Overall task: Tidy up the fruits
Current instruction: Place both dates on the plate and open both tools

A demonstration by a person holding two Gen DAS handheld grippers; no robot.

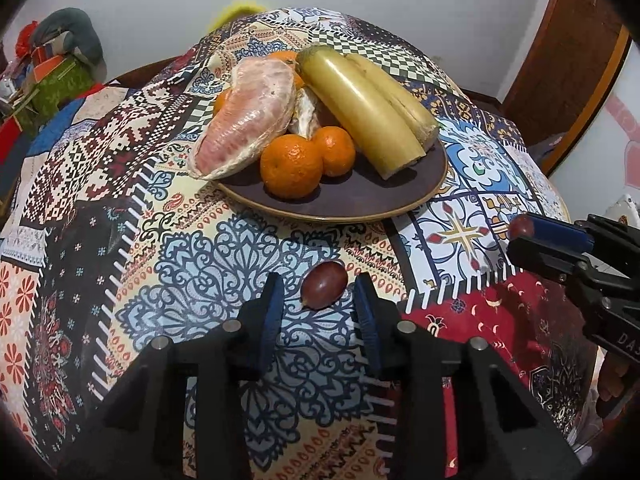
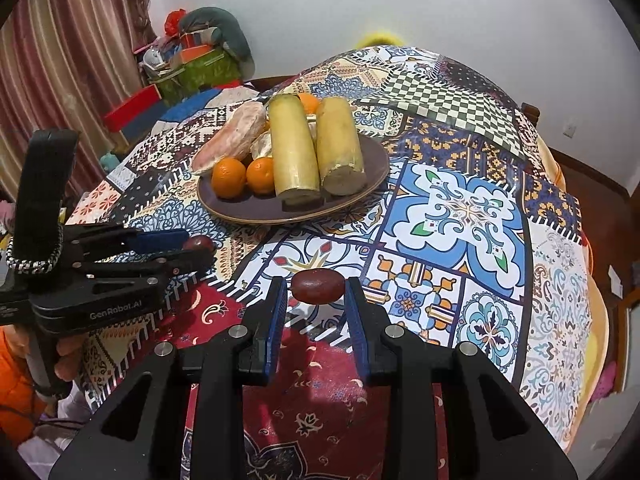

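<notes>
Black jaws with blue pads framed two dark red grapes, one in each of your grippers.

Your right gripper (image 2: 316, 289) pinched its grape (image 2: 318, 286) above the patterned tablecloth (image 2: 460, 208); your left gripper (image 1: 319, 286) bracketed the other grape (image 1: 324, 286), though its contact was unclear. Squeeze lightly, then carry both to the bare front of the brown plate (image 2: 248, 210) beside the oranges (image 2: 229, 178).

Glossy printed tablecloth (image 1: 200, 248) — smooth matt brown plate (image 1: 360, 200), dimpled tangerines (image 1: 291, 166).
</notes>
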